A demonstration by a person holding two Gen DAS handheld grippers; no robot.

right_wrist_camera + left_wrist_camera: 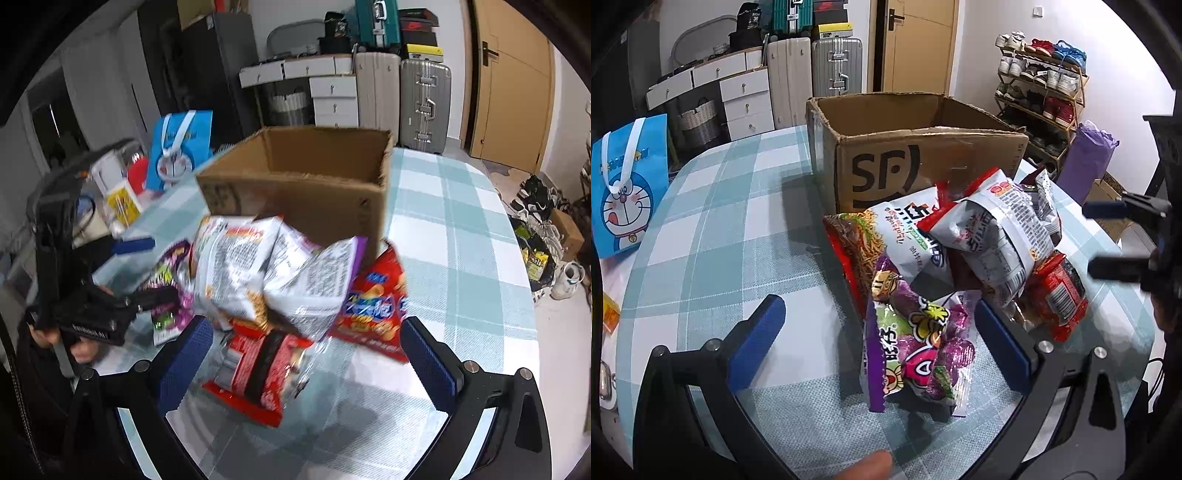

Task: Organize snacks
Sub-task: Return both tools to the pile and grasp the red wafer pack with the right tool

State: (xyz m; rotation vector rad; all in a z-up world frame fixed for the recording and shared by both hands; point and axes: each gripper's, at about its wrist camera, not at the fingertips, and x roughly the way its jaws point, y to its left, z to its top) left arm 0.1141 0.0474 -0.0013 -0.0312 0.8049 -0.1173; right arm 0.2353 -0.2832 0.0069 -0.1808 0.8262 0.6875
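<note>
the sf cardboard box [923, 155] stands open, nothing visible inside; snack bags [273, 273] lie heaped outside. left gripper [879, 343] and right gripper [306, 354] gape wide.

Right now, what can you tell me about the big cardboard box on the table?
The cardboard box is plain brown corrugated card with big black letters "SF" printed on one side. Its top is open, and the inside that shows looks empty, though the bottom is hidden. It stands upright on the blue checked tablecloth. Its rim looks worn and a little torn. The pile of snack bags lies right in front of it, and some seem to lean against it.
</note>
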